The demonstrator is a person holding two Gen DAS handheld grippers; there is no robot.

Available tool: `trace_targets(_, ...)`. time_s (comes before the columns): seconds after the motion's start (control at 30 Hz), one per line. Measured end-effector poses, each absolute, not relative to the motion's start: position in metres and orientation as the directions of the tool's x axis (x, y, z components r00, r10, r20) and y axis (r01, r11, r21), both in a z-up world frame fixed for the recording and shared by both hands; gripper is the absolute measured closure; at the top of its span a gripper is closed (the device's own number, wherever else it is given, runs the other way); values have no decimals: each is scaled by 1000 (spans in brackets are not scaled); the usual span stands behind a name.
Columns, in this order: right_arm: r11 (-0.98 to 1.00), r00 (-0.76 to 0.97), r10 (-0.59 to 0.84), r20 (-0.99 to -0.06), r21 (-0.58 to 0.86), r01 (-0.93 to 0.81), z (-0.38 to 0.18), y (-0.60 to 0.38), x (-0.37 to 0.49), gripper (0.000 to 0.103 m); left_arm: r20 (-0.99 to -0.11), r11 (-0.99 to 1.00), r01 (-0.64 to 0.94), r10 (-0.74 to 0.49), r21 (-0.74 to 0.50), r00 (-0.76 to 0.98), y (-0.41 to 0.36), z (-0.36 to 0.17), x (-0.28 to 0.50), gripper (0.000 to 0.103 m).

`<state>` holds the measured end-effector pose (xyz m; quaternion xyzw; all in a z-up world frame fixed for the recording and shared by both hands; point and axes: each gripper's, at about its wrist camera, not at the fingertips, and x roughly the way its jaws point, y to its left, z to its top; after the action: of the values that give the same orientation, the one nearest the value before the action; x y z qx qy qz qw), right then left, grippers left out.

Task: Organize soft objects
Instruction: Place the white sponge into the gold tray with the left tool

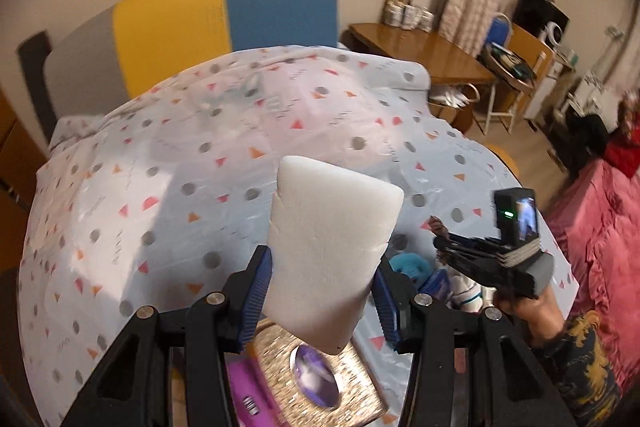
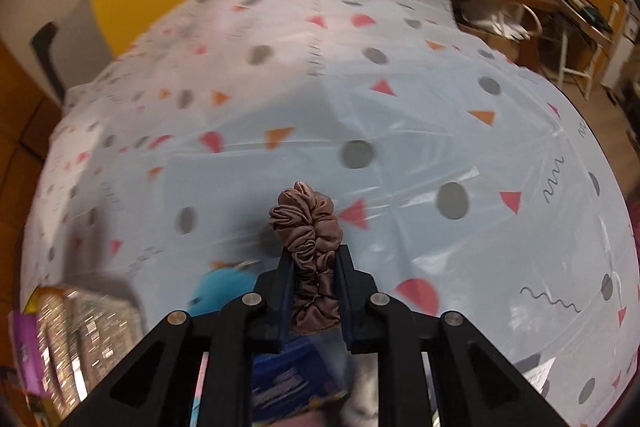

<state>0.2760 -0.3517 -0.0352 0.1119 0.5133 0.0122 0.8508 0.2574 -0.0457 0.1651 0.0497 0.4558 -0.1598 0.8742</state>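
A: The left tool (image 1: 320, 291) pinches a white rectangular foam sponge (image 1: 330, 251), raised over the patterned plastic-covered tabletop (image 1: 160, 155) near its front edge.

B: The right tool (image 2: 314, 291) is clamped on a brown satin scrunchie (image 2: 306, 227), lifted likewise, probably for sorting.

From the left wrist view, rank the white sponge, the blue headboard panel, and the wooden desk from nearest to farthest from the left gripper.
1. white sponge: clamped between the fingers of the left gripper, dead centre.
2. wooden desk: past the bed's far right corner.
3. blue headboard panel: behind the bed's far end, at the wall under the window.
The desk and headboard are nearly too close to call.
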Motion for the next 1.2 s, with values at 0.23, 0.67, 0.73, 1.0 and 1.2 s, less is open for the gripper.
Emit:
trace_targets(0.23, 962, 484, 262, -835, 265, -64, -18, -284, 255, 85, -781, 976, 175, -208, -128, 589, 35, 159, 235, 54)
trace_targets(0.67, 962, 407, 265, -874, 270, -48, -72, -230, 196, 85, -711, 988, -70, -48, -136, 702, 182, 109, 136, 53)
trace_targets(0.73, 970, 379, 238, -894, 235, -56, -85, -225, 195, 85, -728, 974, -124, -56, -191, 684, 208, 86, 123, 53)
trace_targets(1.0, 977, 317, 215, -924, 203, -70, -103, -214, 199, 84, -819, 922, -315, -4, -226, 574, 271, -4, 87, 53)
trace_targets(1.2, 984, 341, 171, -924, 145, -101, -101, -201, 193, 85, -839, 911, -329, -32, -248, 543, 269, -39, 105, 51)
